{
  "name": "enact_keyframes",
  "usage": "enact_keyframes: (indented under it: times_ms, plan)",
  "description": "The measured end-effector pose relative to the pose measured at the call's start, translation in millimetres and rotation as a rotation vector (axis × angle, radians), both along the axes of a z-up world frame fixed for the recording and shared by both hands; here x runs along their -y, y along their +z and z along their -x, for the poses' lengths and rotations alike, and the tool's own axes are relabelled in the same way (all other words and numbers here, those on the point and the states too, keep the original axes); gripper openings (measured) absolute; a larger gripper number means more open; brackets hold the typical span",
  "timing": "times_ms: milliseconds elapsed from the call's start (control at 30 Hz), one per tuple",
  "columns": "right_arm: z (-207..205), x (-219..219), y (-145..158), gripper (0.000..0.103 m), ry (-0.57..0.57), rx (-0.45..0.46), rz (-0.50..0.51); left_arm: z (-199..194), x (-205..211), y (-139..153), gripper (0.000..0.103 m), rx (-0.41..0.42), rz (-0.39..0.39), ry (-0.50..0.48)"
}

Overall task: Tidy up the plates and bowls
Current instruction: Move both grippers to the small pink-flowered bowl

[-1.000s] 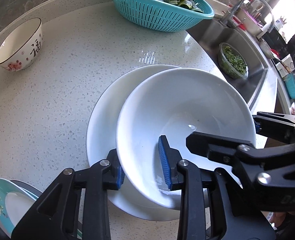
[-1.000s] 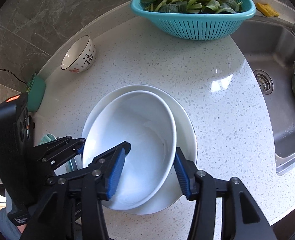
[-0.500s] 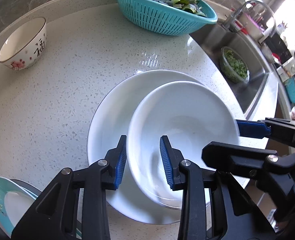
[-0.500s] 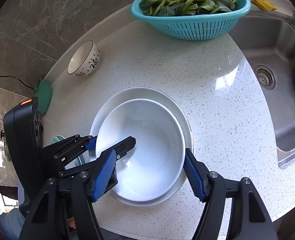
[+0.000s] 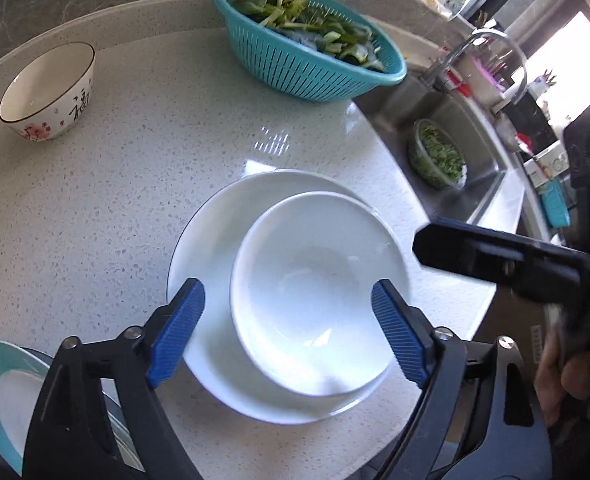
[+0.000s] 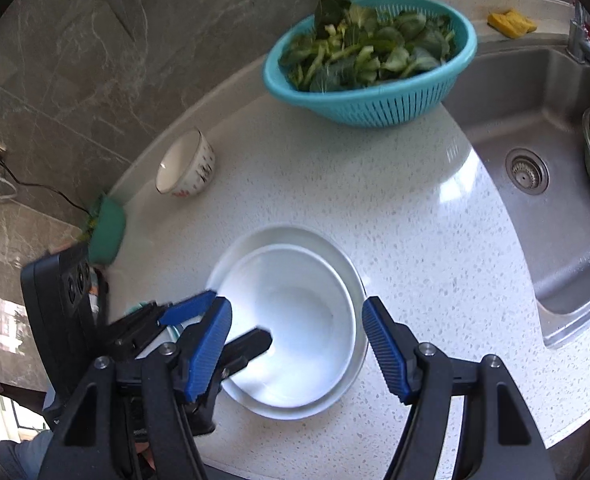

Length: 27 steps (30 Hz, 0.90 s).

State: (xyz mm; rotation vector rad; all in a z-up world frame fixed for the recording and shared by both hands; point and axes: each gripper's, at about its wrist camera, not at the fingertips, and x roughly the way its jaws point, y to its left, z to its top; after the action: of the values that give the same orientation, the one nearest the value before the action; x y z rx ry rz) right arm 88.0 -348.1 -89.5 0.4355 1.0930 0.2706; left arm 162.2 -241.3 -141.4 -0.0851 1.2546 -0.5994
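Release made: I have just let the white bowl go, and it now sits inside the white plate on the speckled table, nested slightly off-centre toward the plate's near right edge. A second ago my left hand-held gripper was pinching the bowl's near rim; its jaws have just been opening and now stand wide on either side of the bowl, the blue pads clear of it. My right hand-held gripper has also been opening and hangs with nothing held, the bowl and plate showing in the gap below. Both have lifted away compared with the earlier views, so I judge this stacking step done. Left to sort, by my reading, are the small patterned bowl near the table's far edge and the teal-rimmed plate at the near left corner. The only writing I can make out is a black Chinese character on the patterned bowl's side, probably "福"; lettering elsewhere is too blurred to read.
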Motion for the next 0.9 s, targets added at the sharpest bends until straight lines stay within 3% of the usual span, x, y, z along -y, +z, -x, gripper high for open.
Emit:
enact_keyframes:
  times_ms: [67,233,367,433,533,633,700,733,900]
  plan:
    - [-3,4,12,0.082,-0.002,0.037,-0.034,1,-5,14,0.103,0.015,0.016,-0.006]
    - [-21,-6,41,0.103,0.043,0.135,-0.060,-9,-47,59,0.103,0.085,0.034,0.017]
    - [-49,-28,56,0.103,0.119,0.162,-0.092,-40,-107,89,0.103,0.209,-0.026,0.053]
    - [-69,-43,65,0.103,0.156,0.172,-0.085,-65,-137,92,0.103,0.220,-0.086,0.092]
    - [-97,-65,77,0.103,0.202,0.197,-0.073,-107,-186,87,0.103,0.170,-0.104,0.197]
    - [-135,-89,71,0.103,0.238,0.140,-0.064,-153,-225,67,0.103,0.086,-0.095,0.302]
    - [-167,-108,55,0.096,0.249,0.057,-0.084,-177,-235,51,0.102,0.072,-0.090,0.310]
    - [-176,-113,48,0.088,0.237,0.032,-0.086,-185,-238,44,0.101,0.058,-0.091,0.315]
    - [-221,-147,5,0.084,0.224,-0.079,-0.082,-224,-237,-6,0.101,-0.045,-0.039,0.277]
